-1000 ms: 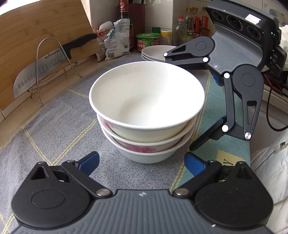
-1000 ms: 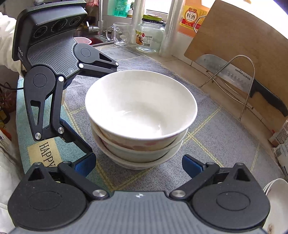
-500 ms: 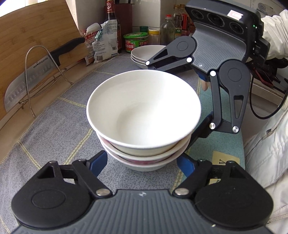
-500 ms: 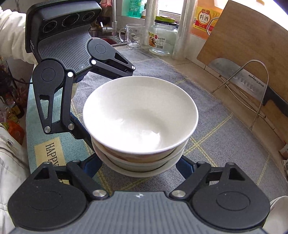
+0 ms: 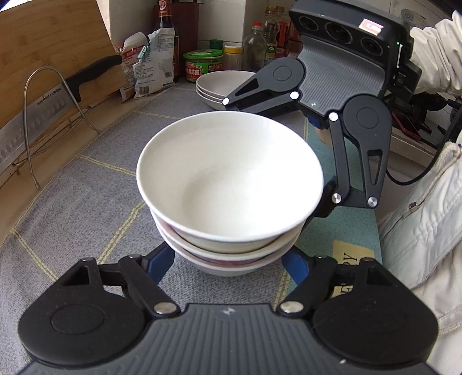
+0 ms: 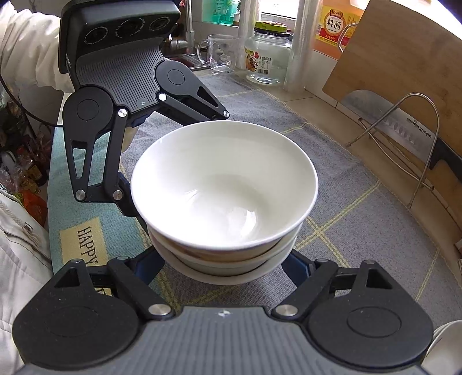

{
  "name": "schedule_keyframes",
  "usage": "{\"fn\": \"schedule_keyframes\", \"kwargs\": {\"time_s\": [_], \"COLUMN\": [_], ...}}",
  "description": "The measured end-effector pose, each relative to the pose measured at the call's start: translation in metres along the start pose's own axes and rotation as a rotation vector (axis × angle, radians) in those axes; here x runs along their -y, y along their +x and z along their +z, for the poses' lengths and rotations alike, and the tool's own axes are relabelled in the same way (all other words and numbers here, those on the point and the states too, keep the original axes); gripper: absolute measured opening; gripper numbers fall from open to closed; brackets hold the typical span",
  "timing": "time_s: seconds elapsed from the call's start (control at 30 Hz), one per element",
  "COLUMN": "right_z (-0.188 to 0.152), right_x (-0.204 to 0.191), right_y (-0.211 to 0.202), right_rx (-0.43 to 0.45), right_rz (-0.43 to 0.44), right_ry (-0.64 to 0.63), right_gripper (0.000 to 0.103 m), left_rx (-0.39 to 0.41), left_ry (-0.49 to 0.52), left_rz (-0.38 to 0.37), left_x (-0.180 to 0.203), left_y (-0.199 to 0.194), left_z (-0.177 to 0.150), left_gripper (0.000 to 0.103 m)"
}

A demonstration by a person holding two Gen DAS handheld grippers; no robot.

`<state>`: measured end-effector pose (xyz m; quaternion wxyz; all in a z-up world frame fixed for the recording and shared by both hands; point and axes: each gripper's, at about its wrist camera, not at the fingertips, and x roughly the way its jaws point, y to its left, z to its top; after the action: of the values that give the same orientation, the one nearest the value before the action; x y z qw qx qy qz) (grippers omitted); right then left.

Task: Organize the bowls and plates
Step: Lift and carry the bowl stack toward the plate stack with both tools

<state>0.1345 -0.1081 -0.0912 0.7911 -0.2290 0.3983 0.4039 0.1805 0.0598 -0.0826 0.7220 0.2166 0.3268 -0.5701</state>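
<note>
Left wrist view: stack of three glossy white ceramic bowls [image 5: 229, 184] is sitting mouth-up on a grey woven cloth with pale yellow grid lines [image 5: 86, 178]. Round rims, deep curved walls; the two lower bowls are showing pink-red pattern bands under their rims. Being round, the stack is showing no long axis; openings are facing straight up.

Left gripper [image 5: 228, 264], black linkage with ribbed grey body, is reaching around the base of the stack, its blue fingertips [image 5: 160, 261] spread apart on either side of the bottom bowl; whether they are touching it, cannot tell. Right gripper [image 5: 288, 161] is coming in from the opposite side, one finger passing behind the top rim, the other dropping down the right flank.

Right wrist view: right gripper [image 6: 223, 266] is likewise straddling the bowl stack [image 6: 223, 187], fingers spread wide, blue pads [image 6: 294, 265] flanking the lowest bowl; contact not readable. Left gripper [image 6: 150, 161] is facing it across the stack.

Behind, in the left view, a second stack of shallow white plates [image 5: 222, 85] is resting on the cloth. A steel cleaver with black handle [image 5: 52, 103], marked "SUPOR", is lying in a bent wire rack [image 5: 57, 95] against a bamboo board [image 5: 52, 40]. A teal mat patch is reading "HAPPY" [image 6: 85, 248]. A yellow bottle label is showing "料酒" [image 6: 336, 23].
</note>
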Motion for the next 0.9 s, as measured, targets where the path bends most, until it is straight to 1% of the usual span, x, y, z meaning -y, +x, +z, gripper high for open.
{"fn": "schedule_keyframes", "kwargs": {"time_s": [0.33, 0.67, 0.9], "right_z": [0.0003, 0.0002, -0.0004], "right_x": [-0.0011, -0.0017, 0.0007], "right_y": [0.0008, 0.0014, 0.0004], "right_rx": [-0.003, -0.003, 0.006], "right_rz": [-0.004, -0.003, 0.010], "right_ry": [0.002, -0.009, -0.021], "right_gripper": [0.090, 0.090, 0.091], "left_rx": [-0.018, -0.033, -0.037], "left_ry": [0.011, 0.028, 0.032], "left_rz": [-0.010, 0.019, -0.005], "left_x": [-0.0004, 0.0051, 0.0000], "left_y": [0.0007, 0.0010, 0.0022], "left_z": [0.0037, 0.0061, 0.0075], "left_gripper": [0.081, 0.081, 0.082]}}
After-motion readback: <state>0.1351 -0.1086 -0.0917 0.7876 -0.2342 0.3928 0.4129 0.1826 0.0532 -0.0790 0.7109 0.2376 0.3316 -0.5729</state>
